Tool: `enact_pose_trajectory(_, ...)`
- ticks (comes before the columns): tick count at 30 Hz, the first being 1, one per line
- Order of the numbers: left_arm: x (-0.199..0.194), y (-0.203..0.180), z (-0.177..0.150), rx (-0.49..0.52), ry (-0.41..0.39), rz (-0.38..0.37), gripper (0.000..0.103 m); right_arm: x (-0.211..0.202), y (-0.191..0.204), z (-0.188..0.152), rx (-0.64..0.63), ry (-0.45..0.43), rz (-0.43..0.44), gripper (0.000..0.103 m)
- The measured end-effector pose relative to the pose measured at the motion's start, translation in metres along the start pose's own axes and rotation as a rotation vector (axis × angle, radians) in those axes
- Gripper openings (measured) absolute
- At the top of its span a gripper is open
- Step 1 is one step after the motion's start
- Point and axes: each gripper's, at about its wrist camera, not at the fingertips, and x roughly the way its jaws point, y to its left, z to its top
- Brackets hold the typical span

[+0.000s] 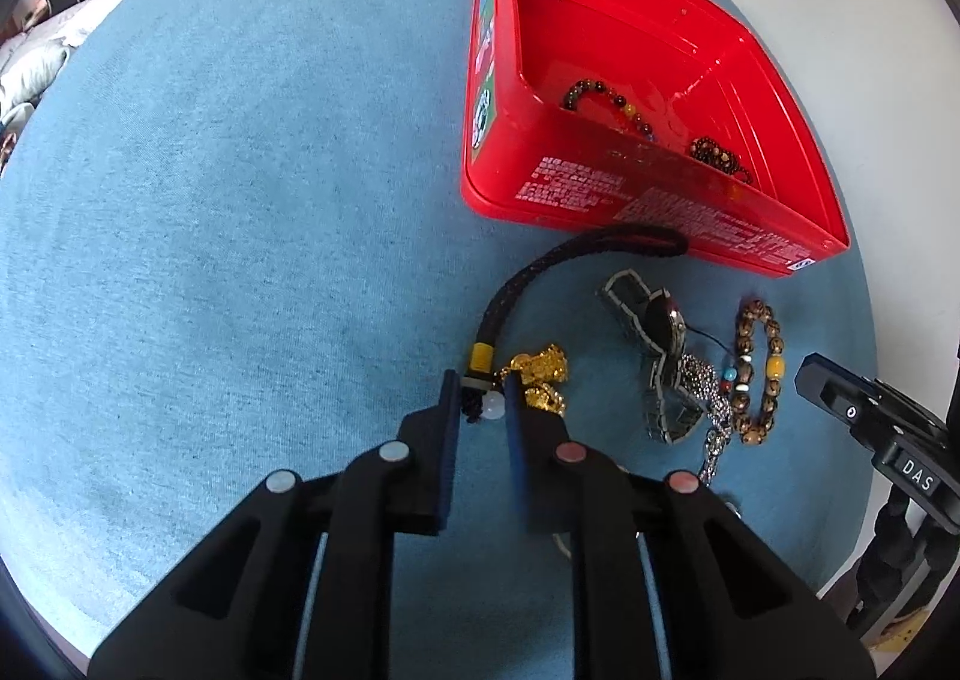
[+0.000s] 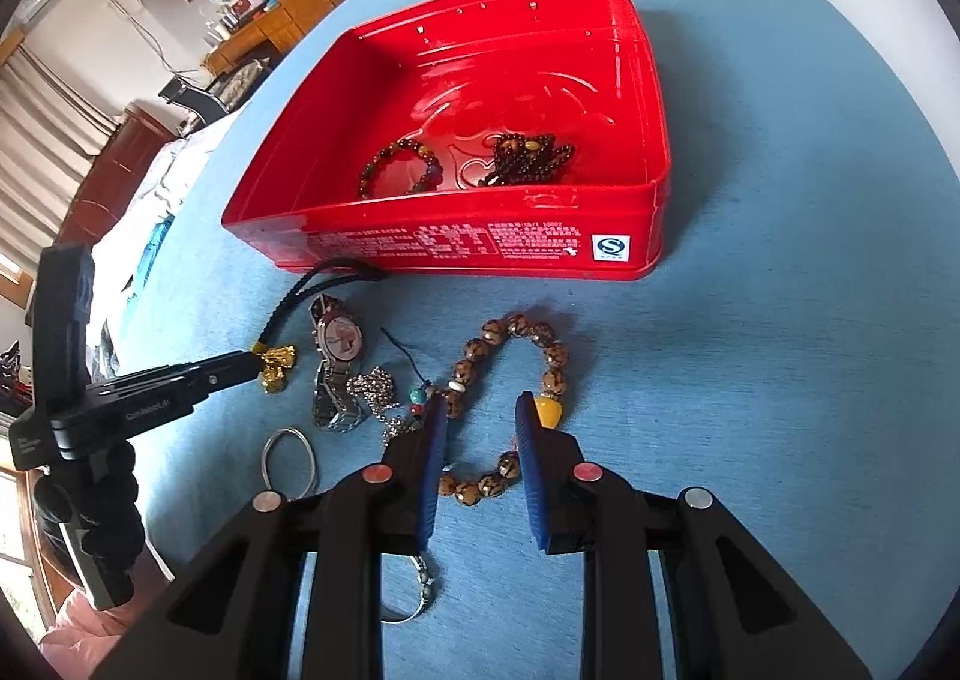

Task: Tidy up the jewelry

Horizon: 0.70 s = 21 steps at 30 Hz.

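The left tool (image 1: 480, 398), half open, straddles the cord (image 1: 480, 380) beside the charm (image 1: 543, 374); it may snag. The right tool (image 2: 480, 410), open, straddles the bracelet (image 2: 510, 398), empty.

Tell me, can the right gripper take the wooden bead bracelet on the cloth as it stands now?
Probably yes. The right gripper is open, its fingers on either side of the bracelet, and nothing lies between them. The chain lies close on the left.
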Motion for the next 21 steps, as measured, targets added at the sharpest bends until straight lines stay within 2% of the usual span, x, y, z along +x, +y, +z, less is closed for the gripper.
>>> enact_pose_trajectory(15, 0.016, -0.005, 0.02, 0.013, -0.012, -0.014, 0.013, 0.006, 0.001, 0.0, 0.004, 0.011, 0.0, 0.024)
enact_pose_trajectory(21, -0.004, 0.0, 0.016, 0.003, -0.048, -0.069, 0.012, 0.006, 0.0, 0.0, 0.006, 0.013, -0.001, 0.024)
